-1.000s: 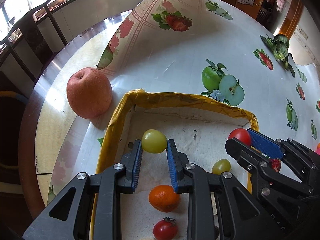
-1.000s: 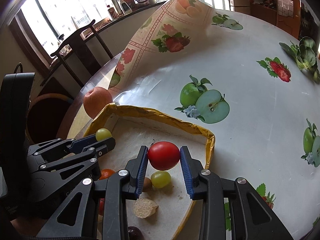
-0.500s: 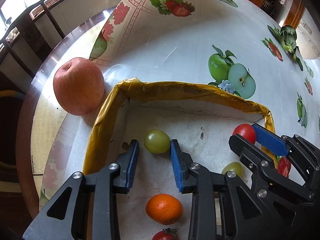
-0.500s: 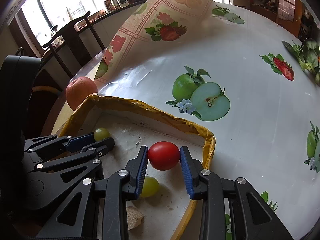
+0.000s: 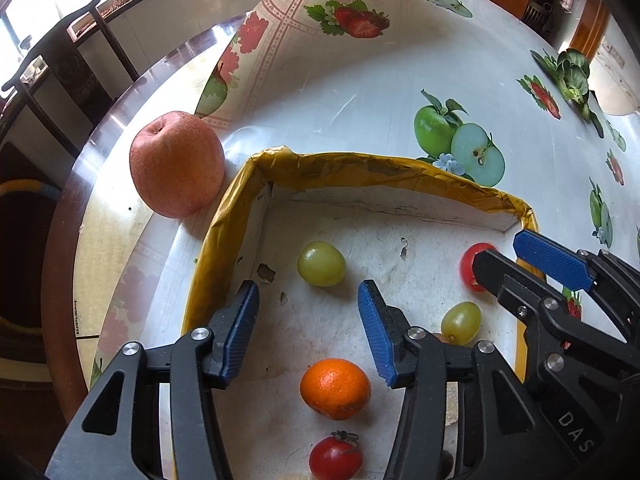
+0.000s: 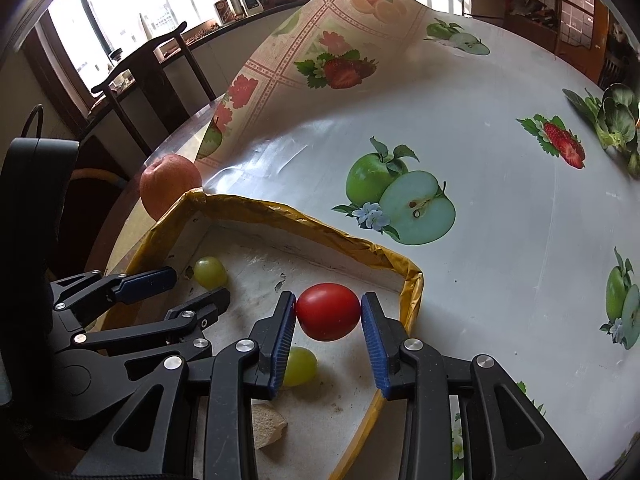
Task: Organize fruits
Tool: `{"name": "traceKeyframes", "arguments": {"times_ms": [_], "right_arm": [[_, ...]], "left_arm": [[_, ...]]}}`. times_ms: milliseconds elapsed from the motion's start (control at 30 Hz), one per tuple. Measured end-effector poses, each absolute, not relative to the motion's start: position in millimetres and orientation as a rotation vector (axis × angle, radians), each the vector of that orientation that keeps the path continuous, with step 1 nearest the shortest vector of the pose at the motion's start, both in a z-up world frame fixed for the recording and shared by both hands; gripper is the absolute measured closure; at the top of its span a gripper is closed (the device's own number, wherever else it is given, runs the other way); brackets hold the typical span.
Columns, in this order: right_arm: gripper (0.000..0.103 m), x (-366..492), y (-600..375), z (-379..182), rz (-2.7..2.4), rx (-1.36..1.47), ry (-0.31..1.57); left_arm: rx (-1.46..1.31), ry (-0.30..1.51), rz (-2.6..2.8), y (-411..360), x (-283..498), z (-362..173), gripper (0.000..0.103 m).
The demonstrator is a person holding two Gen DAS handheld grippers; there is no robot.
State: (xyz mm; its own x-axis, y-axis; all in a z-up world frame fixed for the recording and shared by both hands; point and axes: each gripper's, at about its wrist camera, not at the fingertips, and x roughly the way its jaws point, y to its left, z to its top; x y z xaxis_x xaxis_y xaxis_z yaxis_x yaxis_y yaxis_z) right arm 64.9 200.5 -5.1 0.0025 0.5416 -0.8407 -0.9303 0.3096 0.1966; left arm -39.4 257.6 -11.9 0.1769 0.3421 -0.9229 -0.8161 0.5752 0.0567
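Left wrist view: the left claw (image 5: 306, 330) is released, its jaws opening, with the green grape (image 5: 321, 263) lying free just beyond the blue pads on the floor of the yellow-rimmed tray (image 5: 360, 164). An orange (image 5: 335, 388), a small tomato (image 5: 335, 460) and a second grape (image 5: 461, 323) also lie inside; the apple (image 5: 176, 164) sits outside on the tabletop (image 5: 360, 92), upper left of the tray.

Right wrist view: the right claw (image 6: 328, 320) brackets a red tomato (image 6: 328, 312) at centre frame; its jaws are opening, the left pad touching, the right pad barely.

Handling: grapes and tomatoes look light, smooth, round and thin-skinned, likely to roll or split; grip across the widest middle, gently. The apple appears firmer, heavier and wide.
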Motion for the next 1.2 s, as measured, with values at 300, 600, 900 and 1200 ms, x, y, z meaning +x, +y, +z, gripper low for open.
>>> {"name": "traceKeyframes", "arguments": {"times_ms": [300, 600, 900, 1200], "right_arm": [[0.061, 60, 181, 28, 1.272, -0.457, 0.968], [0.061, 46, 154, 40, 1.297, -0.462, 0.961], [0.053, 18, 121, 46, 1.41, -0.515, 0.926], [0.034, -11, 84, 53, 1.567, -0.629, 0.838]], "left_arm": [[-0.508, 1.075, 0.864, 236, -55, 7, 0.053], [-0.493, 1.07, 0.883, 207, -78, 20, 0.052], [-0.471, 1.067, 0.908, 172, -115, 28, 0.028], [-0.451, 1.061, 0.896, 137, -152, 36, 0.028]]}}
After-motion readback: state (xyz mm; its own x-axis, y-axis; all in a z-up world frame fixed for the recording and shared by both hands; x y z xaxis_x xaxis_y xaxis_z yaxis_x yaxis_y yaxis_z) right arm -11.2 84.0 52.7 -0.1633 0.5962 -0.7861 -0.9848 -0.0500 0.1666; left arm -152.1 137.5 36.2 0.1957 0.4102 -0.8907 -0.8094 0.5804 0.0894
